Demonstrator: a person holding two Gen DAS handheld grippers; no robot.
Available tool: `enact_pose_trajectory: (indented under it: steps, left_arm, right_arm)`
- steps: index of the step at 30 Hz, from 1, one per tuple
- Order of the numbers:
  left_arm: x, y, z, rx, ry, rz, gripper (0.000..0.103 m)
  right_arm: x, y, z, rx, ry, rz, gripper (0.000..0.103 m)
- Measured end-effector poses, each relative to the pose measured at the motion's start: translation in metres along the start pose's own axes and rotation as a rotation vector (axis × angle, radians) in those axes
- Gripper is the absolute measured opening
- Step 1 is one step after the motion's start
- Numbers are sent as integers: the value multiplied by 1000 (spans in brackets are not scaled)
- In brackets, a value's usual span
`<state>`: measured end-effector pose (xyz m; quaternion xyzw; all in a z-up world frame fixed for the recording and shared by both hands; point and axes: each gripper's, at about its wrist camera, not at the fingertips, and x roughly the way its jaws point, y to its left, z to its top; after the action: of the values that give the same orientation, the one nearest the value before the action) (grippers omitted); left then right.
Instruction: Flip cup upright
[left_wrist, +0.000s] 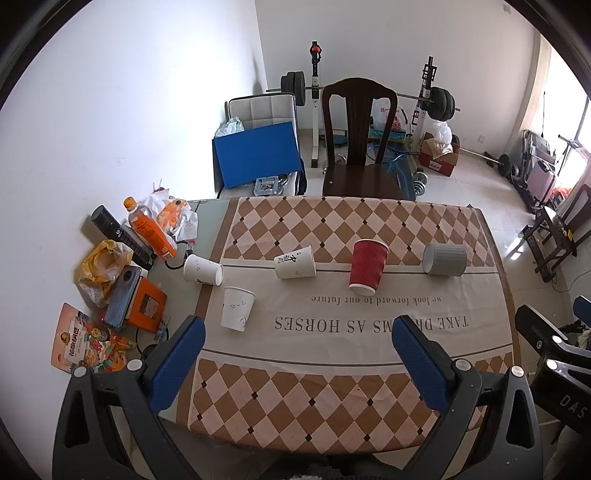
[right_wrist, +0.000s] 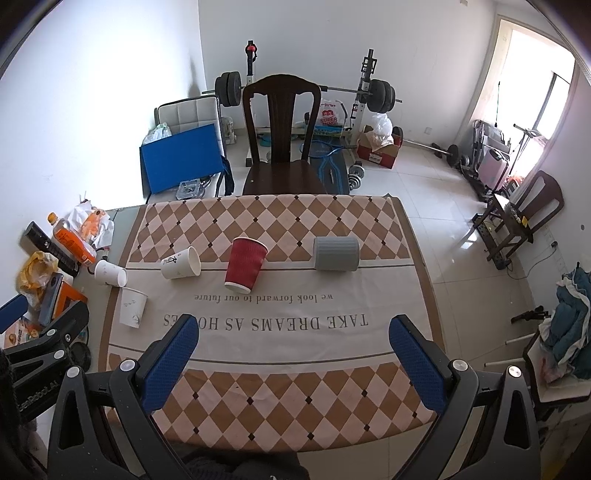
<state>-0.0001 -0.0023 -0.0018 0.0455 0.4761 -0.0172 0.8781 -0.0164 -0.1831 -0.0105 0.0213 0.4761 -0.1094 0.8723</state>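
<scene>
Several cups lie or stand on the checked tablecloth. A red ribbed cup stands upside down, leaning. A grey ribbed cup lies on its side. A white cup with black script lies on its side. A plain white cup lies on its side at the cloth's left edge. Another white cup stands near it. My left gripper and right gripper are open and empty above the near table edge.
Clutter sits at the table's left: an orange bottle, a phone, an orange box, snack packs. A dark wooden chair stands behind the table. Weight rack and boxes fill the floor beyond.
</scene>
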Motion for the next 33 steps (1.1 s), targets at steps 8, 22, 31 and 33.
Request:
enact_pose_trajectory:
  steps: [8, 22, 31, 33]
  left_arm:
    - [-6, 5, -4, 2, -5, -1, 103]
    - [-8, 4, -6, 2, -5, -1, 103]
    - [-8, 4, -6, 1, -4, -4, 103]
    - [-8, 4, -6, 2, -6, -3, 103]
  right_arm:
    - [-1, 3, -3, 3, 4, 1, 103]
    - [-2, 3, -2, 5, 5, 0, 103]
    - [-3, 1, -3, 5, 5, 4, 103]
    - [-3, 1, -4, 4, 4, 1, 103]
